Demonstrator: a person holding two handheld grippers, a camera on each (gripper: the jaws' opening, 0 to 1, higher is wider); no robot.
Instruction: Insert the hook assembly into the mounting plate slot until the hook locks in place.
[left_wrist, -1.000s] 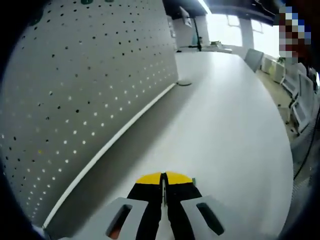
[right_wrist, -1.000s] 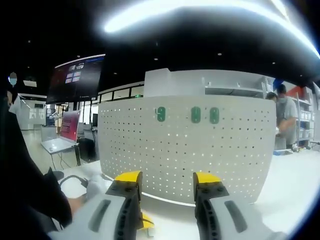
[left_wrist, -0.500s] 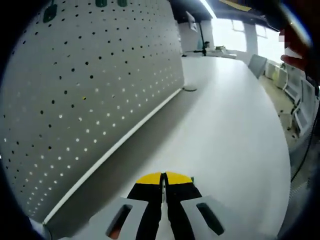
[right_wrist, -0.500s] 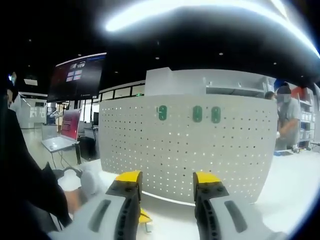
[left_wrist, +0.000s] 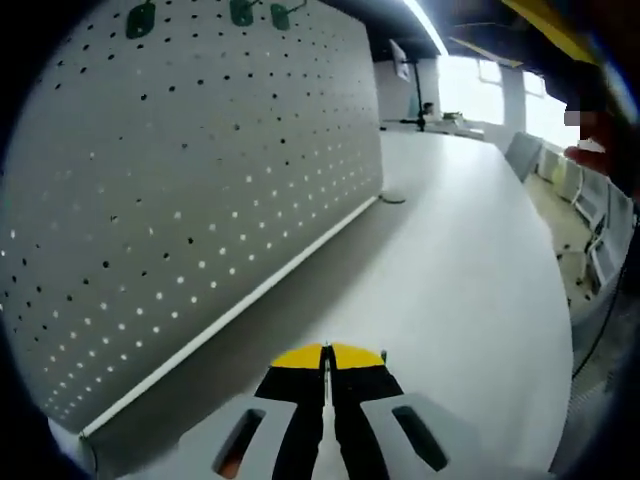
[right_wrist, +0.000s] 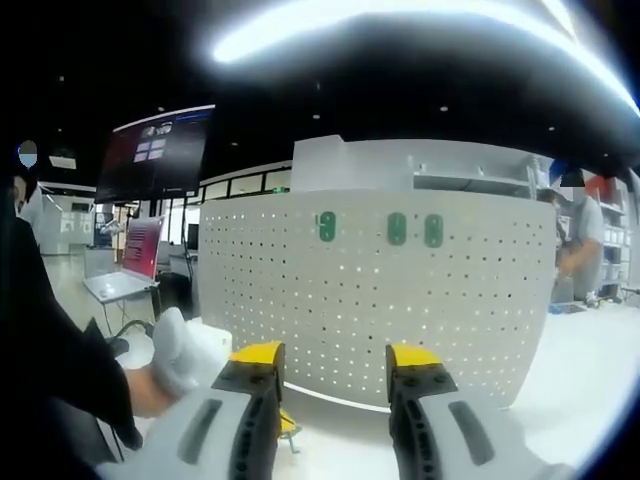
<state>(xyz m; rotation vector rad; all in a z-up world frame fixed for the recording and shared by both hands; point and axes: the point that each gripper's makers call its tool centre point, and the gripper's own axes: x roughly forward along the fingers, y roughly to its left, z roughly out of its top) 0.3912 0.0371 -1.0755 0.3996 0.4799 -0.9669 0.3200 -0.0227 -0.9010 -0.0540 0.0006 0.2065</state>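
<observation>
A grey pegboard (right_wrist: 370, 290) stands upright on the white table (right_wrist: 560, 380), straight ahead in the right gripper view. Three green hooks (right_wrist: 397, 228) sit in a row near its top edge. My right gripper (right_wrist: 335, 356) is open in front of the board, with nothing between its yellow-tipped jaws. At its lower left shows the yellow tip of my left gripper (right_wrist: 286, 424), held by a hand (right_wrist: 168, 358). In the left gripper view the pegboard (left_wrist: 180, 200) runs along the left, the green hooks (left_wrist: 240, 12) at the top. My left gripper (left_wrist: 325, 350) is shut low over the table.
The white table (left_wrist: 470, 290) stretches far ahead with a small round fitting (left_wrist: 392, 198) by the board's end. Chairs (left_wrist: 600, 240) line its right side. A laptop (right_wrist: 122, 285) and a wall screen (right_wrist: 160, 150) are at the left; a person (right_wrist: 578, 250) stands at the right.
The left gripper view has swung upward along the board, so the green hooks now show at its top. In the right gripper view the hand with the left gripper has risen a little.
</observation>
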